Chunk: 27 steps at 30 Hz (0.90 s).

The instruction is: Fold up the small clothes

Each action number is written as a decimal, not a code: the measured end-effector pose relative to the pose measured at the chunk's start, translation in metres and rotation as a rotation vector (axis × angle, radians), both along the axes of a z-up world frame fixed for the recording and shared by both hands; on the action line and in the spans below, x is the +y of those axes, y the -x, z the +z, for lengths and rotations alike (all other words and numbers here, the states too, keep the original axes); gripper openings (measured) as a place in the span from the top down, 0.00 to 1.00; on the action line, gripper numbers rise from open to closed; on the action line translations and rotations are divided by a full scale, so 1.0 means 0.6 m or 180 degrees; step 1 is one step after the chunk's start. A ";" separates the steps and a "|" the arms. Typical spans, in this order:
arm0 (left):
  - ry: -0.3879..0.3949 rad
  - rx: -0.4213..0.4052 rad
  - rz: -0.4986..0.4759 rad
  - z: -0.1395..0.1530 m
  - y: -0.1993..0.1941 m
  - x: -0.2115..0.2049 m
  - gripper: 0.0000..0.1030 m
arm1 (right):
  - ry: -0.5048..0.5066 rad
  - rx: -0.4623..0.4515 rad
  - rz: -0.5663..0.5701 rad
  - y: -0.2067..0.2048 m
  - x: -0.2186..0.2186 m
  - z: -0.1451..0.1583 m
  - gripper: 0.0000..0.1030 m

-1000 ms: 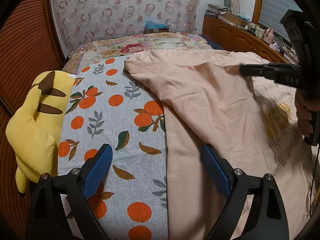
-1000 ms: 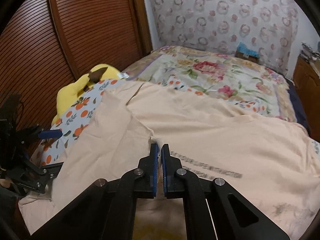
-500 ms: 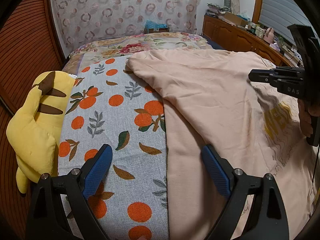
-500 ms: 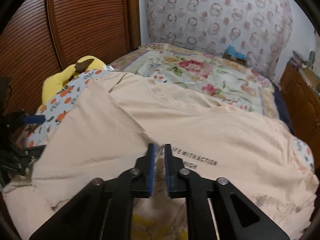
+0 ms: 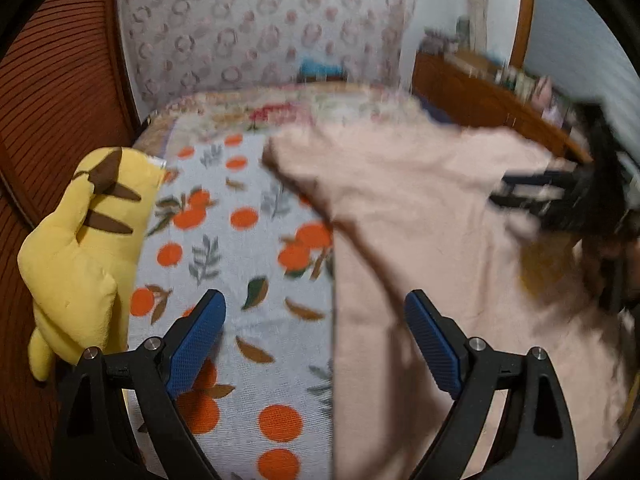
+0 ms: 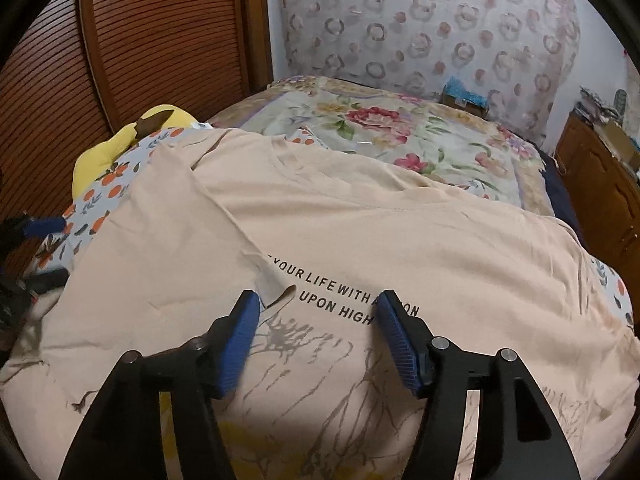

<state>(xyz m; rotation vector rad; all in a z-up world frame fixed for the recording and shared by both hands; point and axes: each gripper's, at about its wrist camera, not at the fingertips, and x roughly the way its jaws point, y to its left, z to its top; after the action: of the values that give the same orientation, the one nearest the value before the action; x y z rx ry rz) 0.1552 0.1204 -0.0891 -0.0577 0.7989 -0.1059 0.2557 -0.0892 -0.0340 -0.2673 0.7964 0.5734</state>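
A peach T-shirt with black lettering lies spread on the bed, its left side folded over toward the middle. The folded edge ends in a small tip just ahead of my right gripper. That gripper's jaws are opening, and the cloth lies under them, gripped by neither pad. My left gripper hovers open over the shirt's left edge and the orange-print sheet, holding nothing. In the blurred left wrist view the right gripper shows at the far right.
A yellow plush toy lies at the bed's left side against the slatted wooden doors. A floral quilt covers the head of the bed. A wooden dresser with clutter stands to the right.
The right gripper went from shut on the folded shirt edge to open, and the edge now lies flat on the shirt. The left gripper stayed open; its view has blurred.
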 end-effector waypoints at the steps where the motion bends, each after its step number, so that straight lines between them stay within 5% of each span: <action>1: 0.0030 -0.0090 0.0022 0.009 0.006 0.000 0.11 | 0.0026 -0.0014 -0.0010 0.002 0.001 0.000 0.34; 9: 0.0070 -0.0530 -0.0048 0.060 0.033 -0.035 0.11 | -0.0108 0.0069 -0.0113 0.004 -0.033 0.013 0.33; 21: 0.0199 -0.0700 -0.0232 0.065 0.058 -0.114 0.11 | -0.0290 -0.0295 -0.0618 0.072 -0.246 0.071 0.33; 27: 0.0038 -0.0760 -0.0353 0.081 0.070 -0.161 0.11 | -0.0292 -0.0288 -0.0924 0.097 -0.337 0.063 0.33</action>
<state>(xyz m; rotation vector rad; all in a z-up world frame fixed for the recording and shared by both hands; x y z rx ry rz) 0.1134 0.0238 -0.0407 -0.0116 0.5625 -0.2184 0.1974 -0.2915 0.0035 -0.0898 0.7038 0.3210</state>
